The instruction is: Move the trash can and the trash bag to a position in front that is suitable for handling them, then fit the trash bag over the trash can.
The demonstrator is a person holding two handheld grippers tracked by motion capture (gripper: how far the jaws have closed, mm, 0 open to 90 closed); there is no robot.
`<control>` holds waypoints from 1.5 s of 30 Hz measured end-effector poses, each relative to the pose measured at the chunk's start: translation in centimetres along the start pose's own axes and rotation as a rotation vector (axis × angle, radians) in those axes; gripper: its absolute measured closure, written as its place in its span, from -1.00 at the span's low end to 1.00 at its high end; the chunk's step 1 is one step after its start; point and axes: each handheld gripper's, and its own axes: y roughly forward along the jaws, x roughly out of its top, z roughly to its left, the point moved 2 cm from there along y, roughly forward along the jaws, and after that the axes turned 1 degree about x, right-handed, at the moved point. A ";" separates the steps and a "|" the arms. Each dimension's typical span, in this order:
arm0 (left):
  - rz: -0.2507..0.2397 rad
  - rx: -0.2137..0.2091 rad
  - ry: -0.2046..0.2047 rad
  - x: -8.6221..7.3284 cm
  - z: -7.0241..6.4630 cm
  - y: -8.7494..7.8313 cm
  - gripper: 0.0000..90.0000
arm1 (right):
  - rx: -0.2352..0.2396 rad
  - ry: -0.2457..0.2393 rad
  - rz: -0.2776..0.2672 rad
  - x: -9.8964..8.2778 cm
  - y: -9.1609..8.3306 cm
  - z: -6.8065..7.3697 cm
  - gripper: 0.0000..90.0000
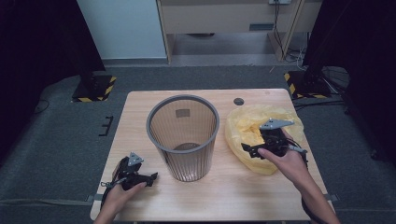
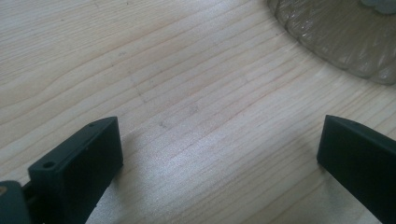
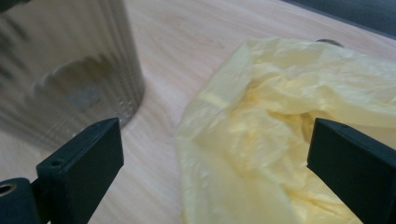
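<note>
A translucent grey waste bin [image 1: 183,136] stands upright mid-table, empty. A crumpled yellow plastic bag [image 1: 254,126] lies on the table to its right. My right gripper [image 1: 250,150] hovers over the bag's near-left part, open, with the bag [image 3: 261,135] between and beyond its jaws and the bin [image 3: 65,70] at left. My left gripper [image 1: 152,178] rests low near the table's front left, open, with bare wood between its jaws and the bin's base [image 2: 345,37] at the upper right.
The wooden table [image 1: 219,200] has a round cable hole [image 1: 238,101] at its back. Dark carpet surrounds it, with stands marked in yellow and black stripes [image 1: 95,88] at the back left and back right.
</note>
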 end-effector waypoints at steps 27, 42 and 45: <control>-0.005 0.000 0.001 0.0 0.0 0.0 -1.00 | -0.161 0.131 0.105 -0.1 4.8 -7.6 -0.22; -0.004 0.000 0.000 0.0 0.0 0.0 -1.00 | -0.187 0.199 0.145 -2.7 6.9 -8.4 -0.61; -0.005 0.000 0.000 0.0 0.0 0.0 -1.00 | -0.183 0.198 0.159 -3.2 7.4 -8.5 -0.64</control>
